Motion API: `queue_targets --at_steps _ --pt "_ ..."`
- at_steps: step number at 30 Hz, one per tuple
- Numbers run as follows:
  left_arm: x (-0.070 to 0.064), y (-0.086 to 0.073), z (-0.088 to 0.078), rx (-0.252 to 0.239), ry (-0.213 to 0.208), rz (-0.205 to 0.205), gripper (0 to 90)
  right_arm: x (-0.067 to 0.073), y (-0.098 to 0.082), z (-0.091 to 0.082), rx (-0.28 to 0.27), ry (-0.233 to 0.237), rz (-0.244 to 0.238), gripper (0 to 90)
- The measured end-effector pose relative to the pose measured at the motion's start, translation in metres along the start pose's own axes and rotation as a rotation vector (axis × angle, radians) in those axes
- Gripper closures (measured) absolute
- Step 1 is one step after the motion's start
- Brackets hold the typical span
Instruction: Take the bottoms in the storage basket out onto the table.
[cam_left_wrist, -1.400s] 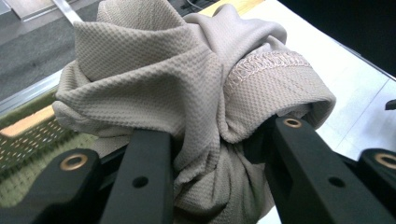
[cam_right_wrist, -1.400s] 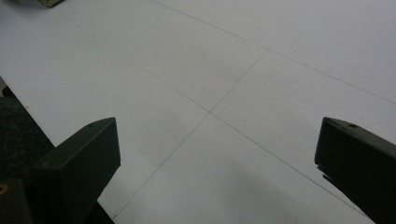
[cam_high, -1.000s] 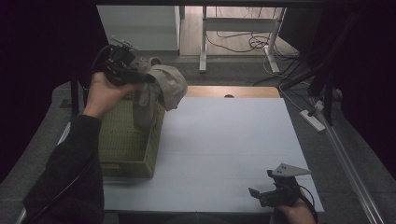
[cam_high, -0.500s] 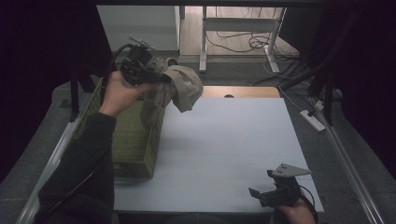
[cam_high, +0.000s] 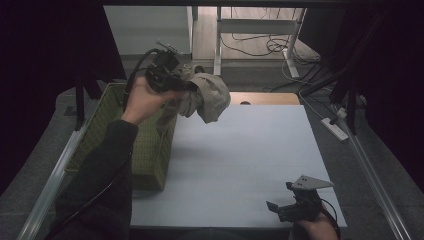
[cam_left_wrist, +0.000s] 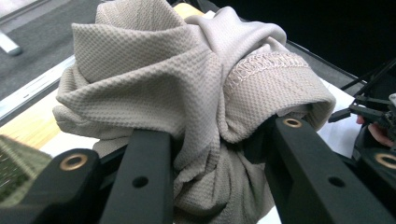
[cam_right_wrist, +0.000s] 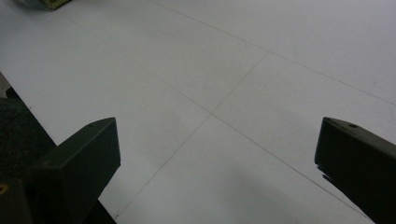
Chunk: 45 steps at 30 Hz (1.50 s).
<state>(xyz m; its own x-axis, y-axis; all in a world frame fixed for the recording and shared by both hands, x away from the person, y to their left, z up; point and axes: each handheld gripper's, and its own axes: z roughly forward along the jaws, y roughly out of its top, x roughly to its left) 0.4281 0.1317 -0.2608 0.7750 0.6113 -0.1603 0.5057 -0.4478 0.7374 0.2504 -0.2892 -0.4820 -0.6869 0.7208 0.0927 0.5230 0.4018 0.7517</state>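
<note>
My left gripper is raised above the far left of the table, shut on a bunched beige garment that hangs from its jaws over the basket's right rim. In the left gripper view the knit beige garment bulges between the two black jaws, with a stitched hem showing at the right. My right gripper rests low at the table's near right corner, its jaws wide apart. In the right gripper view its fingers frame only bare white table.
A green woven basket stands at the table's left edge. The white table stretches between the hands. A wooden strip borders its far edge. A power strip lies on the floor at the right, with a desk frame and cables behind.
The left hand has carried the garment rightward, from above the basket toward the table's far left part. The right gripper has stayed put.
</note>
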Motion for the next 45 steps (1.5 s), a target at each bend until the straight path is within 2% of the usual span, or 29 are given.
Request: queue_targets --at_steps 15,32,38,45 --pt "-0.017 0.015 0.03 0.015 -0.064 0.03 70.0 0.0 0.0 -0.001 -0.002 0.003 -0.004 0.7" --pt "-0.03 0.025 0.051 0.017 -0.129 0.057 69.9 0.0 0.0 -0.001 -0.007 0.004 -0.006 0.7" --pt "-0.029 0.02 0.061 0.04 -0.121 0.052 69.9 0.0 0.0 -0.001 -0.008 0.005 -0.006 0.7" --pt "-0.013 -0.001 0.081 0.1 -0.098 0.021 69.8 0.0 0.0 -0.001 -0.006 0.008 -0.008 0.7"
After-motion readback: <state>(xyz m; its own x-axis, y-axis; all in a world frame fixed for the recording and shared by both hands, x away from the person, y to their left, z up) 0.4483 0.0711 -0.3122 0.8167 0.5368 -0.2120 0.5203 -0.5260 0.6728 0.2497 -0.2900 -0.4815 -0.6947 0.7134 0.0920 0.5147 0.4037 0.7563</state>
